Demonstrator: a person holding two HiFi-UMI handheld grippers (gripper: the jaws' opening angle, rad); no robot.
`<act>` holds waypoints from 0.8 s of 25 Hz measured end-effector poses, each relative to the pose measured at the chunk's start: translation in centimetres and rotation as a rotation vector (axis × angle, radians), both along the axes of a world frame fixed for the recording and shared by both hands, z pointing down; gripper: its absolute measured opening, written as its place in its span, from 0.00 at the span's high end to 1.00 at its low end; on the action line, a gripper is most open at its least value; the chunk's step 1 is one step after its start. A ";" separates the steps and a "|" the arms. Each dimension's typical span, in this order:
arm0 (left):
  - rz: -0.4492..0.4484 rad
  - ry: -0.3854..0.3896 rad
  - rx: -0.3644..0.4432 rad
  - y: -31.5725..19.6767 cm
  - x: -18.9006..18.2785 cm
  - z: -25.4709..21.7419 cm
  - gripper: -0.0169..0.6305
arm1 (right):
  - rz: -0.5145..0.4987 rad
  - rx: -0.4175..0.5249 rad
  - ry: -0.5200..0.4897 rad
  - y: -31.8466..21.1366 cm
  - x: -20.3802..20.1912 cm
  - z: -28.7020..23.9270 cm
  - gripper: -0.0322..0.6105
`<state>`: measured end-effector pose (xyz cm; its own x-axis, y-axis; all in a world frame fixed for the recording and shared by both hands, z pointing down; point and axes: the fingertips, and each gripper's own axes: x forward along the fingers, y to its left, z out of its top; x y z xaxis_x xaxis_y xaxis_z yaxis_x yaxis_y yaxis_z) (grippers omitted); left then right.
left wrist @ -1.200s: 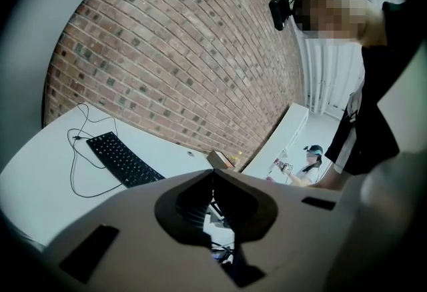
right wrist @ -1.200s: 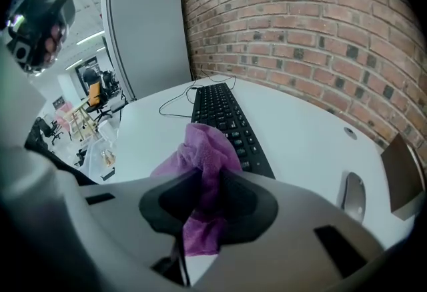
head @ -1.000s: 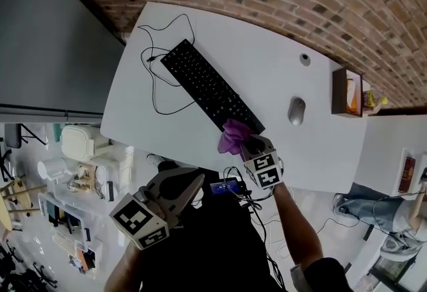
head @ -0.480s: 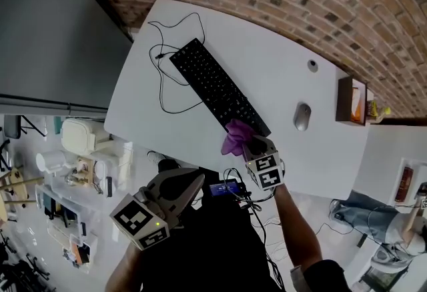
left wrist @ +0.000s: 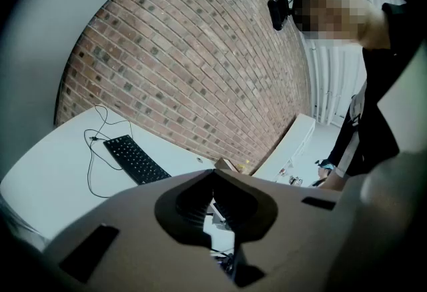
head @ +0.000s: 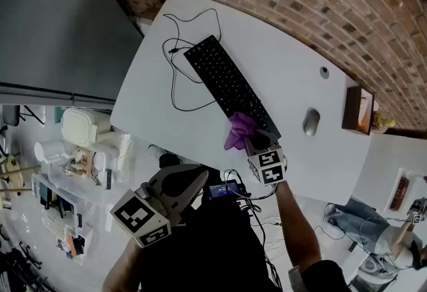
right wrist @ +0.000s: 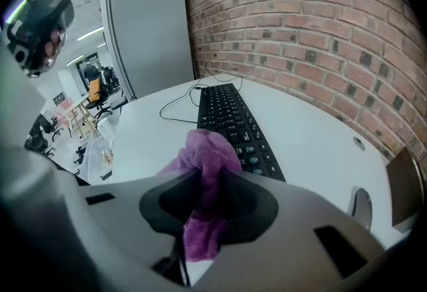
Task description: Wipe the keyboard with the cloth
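Your right gripper [head: 251, 142] has its jaws closed partway on the purple cloth [head: 239, 131] – in the right gripper view the cloth [right wrist: 203, 159] is bunched between the pads, spilling out above and below them. In the head view the cloth sits over the 5 o'clock end of the black keyboard [head: 229, 84], which runs across the white table [head: 287, 57] from 11 o'clock to 5 o'clock; whether the cloth presses on the keys cannot be told. The keyboard's cable [head: 175, 94] loops off at its 9 o'clock side, and a mouse [head: 311, 122] lies at 3 o'clock from the cloth, apart from it. Your left gripper [head: 198, 182] hangs off the table at 7 o'clock from the right one – its jaws meet at the tips with nothing in them.
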<state>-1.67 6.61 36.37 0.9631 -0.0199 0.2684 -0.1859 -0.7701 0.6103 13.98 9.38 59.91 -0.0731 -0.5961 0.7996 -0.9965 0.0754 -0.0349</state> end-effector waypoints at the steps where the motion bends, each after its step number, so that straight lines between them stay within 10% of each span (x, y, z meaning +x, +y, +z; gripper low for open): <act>1: -0.003 -0.001 -0.001 -0.2 -0.2 0.1 0.95 | -0.006 0.001 0.001 -0.4 -0.2 0.0 0.80; 20: -0.098 -0.005 -0.016 -5.9 -6.0 0.9 0.95 | -0.089 0.021 0.071 -11.4 -2.7 0.2 0.80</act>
<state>-7.66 0.73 37.27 0.9553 -0.1099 0.2746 -0.2634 -0.7384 0.6208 11.27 -2.06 60.10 -0.0703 -0.6061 0.7923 -0.9857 0.1640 0.0379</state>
